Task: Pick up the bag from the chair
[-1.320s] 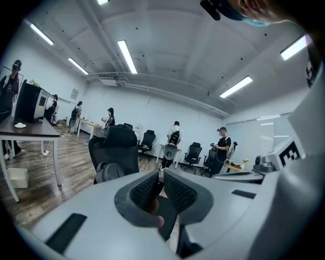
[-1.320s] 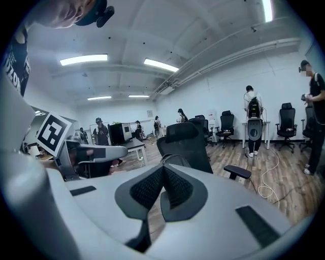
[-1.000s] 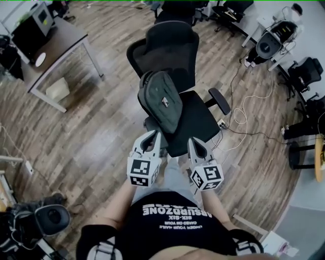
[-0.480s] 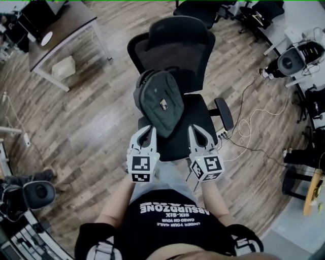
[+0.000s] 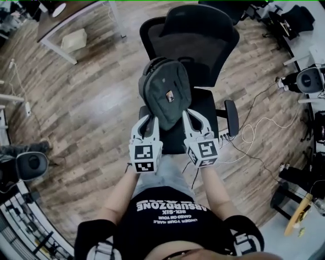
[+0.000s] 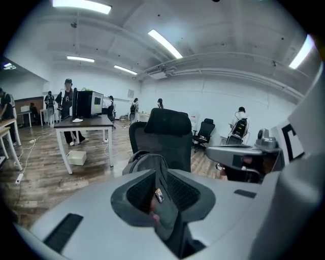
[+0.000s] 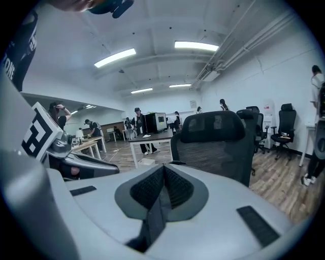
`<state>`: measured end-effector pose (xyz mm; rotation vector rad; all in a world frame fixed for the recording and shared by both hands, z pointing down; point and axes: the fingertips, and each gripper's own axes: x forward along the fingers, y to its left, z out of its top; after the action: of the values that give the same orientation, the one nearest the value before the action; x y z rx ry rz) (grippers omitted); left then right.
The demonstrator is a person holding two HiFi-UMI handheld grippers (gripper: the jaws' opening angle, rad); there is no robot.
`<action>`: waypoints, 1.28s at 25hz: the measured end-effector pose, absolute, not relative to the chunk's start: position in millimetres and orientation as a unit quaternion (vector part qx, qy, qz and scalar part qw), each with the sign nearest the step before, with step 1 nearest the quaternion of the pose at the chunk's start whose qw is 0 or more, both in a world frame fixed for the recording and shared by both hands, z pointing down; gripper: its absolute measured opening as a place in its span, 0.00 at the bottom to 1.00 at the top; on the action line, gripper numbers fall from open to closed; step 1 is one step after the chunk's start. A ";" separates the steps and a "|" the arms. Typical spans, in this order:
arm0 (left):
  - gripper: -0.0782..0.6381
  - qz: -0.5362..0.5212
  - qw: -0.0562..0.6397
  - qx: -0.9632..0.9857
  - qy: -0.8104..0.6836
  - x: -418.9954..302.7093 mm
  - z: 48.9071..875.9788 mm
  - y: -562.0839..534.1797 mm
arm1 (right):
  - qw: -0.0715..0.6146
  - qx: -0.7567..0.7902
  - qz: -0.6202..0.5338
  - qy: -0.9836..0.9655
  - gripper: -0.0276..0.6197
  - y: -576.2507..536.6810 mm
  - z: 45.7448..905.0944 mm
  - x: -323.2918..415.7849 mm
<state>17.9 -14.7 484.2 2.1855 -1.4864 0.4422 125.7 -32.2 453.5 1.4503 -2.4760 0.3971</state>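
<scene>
A dark grey backpack (image 5: 165, 94) stands on the seat of a black office chair (image 5: 203, 45) and leans on its backrest. My left gripper (image 5: 148, 119) is at the bag's lower left edge and my right gripper (image 5: 192, 116) at its lower right edge, so they flank its bottom. In the left gripper view the left gripper (image 6: 158, 172) stands narrowly open; the bag (image 6: 144, 161) and its small tag show through the gap. In the right gripper view the right gripper (image 7: 162, 167) has its pads meeting at the tips, with only the chair (image 7: 218, 137) ahead of it.
A brown desk (image 5: 76, 10) and a white box (image 5: 74, 39) stand at the far left on the wood floor. Cables (image 5: 254, 137) trail to the chair's right, near other chairs and gear. The chair's armrest (image 5: 232, 117) sticks out right. People stand far behind the table (image 6: 84, 122).
Both grippers have moved forward to the bag's lower end, and the chair has come closer in the head view. The bag has not moved on the chair.
</scene>
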 end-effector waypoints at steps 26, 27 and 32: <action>0.31 0.218 0.290 0.703 -0.612 9.2 588.3 -120.3 | 0.226 0.459 0.157 -0.845 0.28 -168.1 556.8 150.5; 0.31 0.222 0.291 0.699 -0.614 9.5 592.4 -123.3 | 0.229 0.457 0.155 -0.846 0.29 -172.4 561.1 152.1; 0.31 0.237 0.304 0.677 -0.627 1.3 613.8 -133.5 | 0.250 0.444 0.145 -0.848 0.29 -189.9 587.8 149.6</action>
<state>1.3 -133.5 613.8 1.7945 -1.6611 0.6284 149.6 -189.9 587.8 1.2079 -2.3104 0.3938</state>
